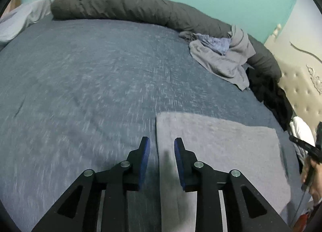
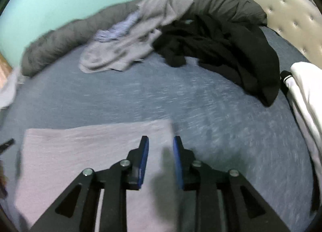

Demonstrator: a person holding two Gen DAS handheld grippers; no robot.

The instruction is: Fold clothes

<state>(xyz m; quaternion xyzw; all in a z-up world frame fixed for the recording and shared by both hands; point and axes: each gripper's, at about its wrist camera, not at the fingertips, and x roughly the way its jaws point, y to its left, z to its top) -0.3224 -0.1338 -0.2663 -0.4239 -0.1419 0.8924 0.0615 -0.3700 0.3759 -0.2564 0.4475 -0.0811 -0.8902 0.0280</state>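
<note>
While the left gripper (image 1: 162,143) hangs with its jaws parted and nothing between them, it sits above the left edge of a folded grey cloth (image 1: 217,147) lying flat on the bed (image 1: 80,75). The right gripper (image 2: 161,141) hangs likewise, jaws apart and empty, over that cloth's right edge. Farther off lie a crumpled grey garment (image 2: 124,51), a black heap (image 2: 217,44) and a white garment (image 2: 306,91), against a rolled dark duvet (image 1: 120,4). No writing can be read.

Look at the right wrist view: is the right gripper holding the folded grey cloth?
No. The right gripper is open, empty, above the folded grey cloth.
</note>
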